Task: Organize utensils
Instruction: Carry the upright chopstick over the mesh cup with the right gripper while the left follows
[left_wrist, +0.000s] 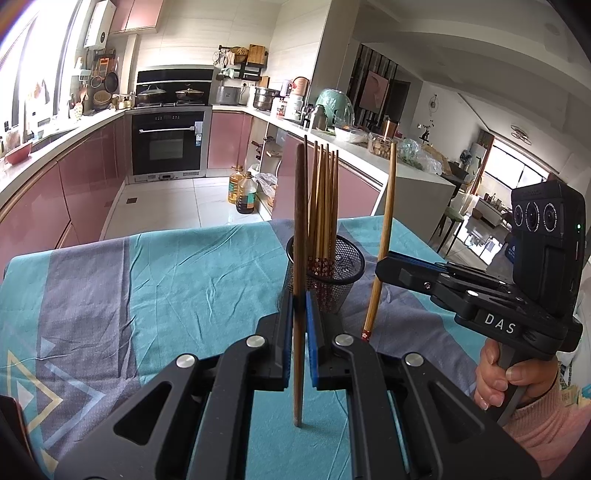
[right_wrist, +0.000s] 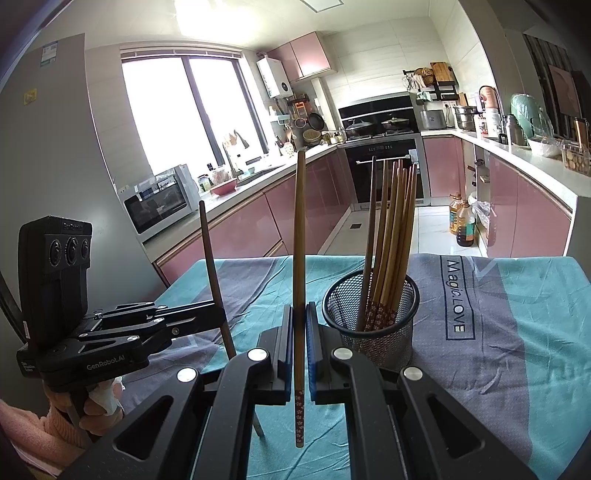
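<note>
Both pairs of jaws are closed down to a narrow slit, and a single chopstick is pinched in each. Between the blue pads of the left gripper (left_wrist: 300, 314) a dark brown chopstick (left_wrist: 300, 229) is clamped; it is held nearly upright, its top pointing to twelve o'clock and its lower end hanging below the pads, above the tablecloth (left_wrist: 166, 277). In the right gripper (right_wrist: 299, 325) a lighter bamboo chopstick (right_wrist: 299, 229) is gripped in the same way, also close to upright, with its red flower-patterned end (right_wrist: 299, 417) pointing to six o'clock below the pads.

A black wire-mesh cup (right_wrist: 371, 314) is stood on the teal and grey tablecloth, and a bundle of chopsticks (right_wrist: 391, 221) is kept in it, leaning toward one o'clock in the right wrist view. In that view the cup is seen just beside the right gripper, at about two o'clock from its tip. In the left wrist view the cup (left_wrist: 332, 273) is placed just behind the left gripper's pads, at about one o'clock, and the right gripper is seen at three o'clock with its chopstick tilted slightly. Neither held chopstick is touching the cup.

Each gripper's handle is grasped by a hand (left_wrist: 506, 376) in a pink sleeve (left_wrist: 543, 432).
</note>
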